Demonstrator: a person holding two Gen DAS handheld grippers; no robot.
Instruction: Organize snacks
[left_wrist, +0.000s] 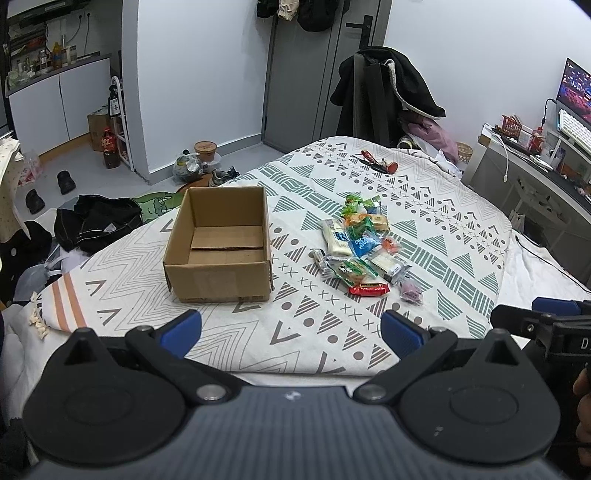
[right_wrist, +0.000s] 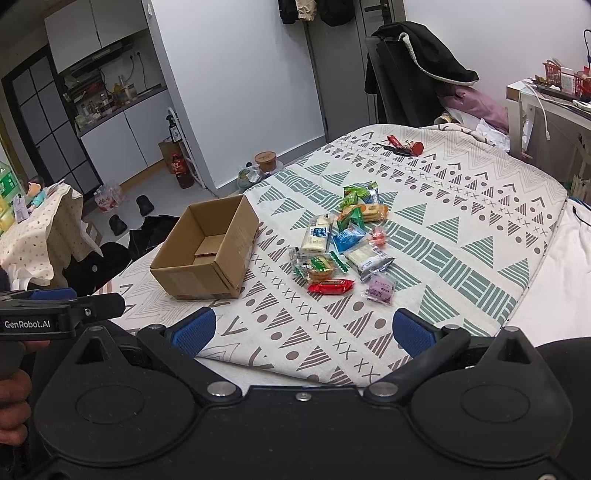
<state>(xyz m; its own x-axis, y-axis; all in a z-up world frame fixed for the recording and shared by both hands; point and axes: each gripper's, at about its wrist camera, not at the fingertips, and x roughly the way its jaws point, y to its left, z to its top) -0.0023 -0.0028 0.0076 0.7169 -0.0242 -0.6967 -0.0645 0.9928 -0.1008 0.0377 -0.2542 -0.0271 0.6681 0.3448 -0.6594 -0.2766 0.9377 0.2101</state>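
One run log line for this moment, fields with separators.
stage: start | left gripper: open | right gripper: open | box: empty | snacks: piled beside box

Matt cardboard box (left_wrist: 221, 243), glossy plastic snack wrappers (left_wrist: 364, 243) (woven cloth (left_wrist: 424, 206) beneath).

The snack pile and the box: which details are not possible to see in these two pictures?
- Snack pile: packets overlap, so the lower ones and the exact count are hidden, both views.
- Packet labels, such as the red packet: print too small to read.
- Box: near wall hides the front floor strip in the left view; in the right view most of the floor is hidden.
- Box underside: hidden by the blanket.
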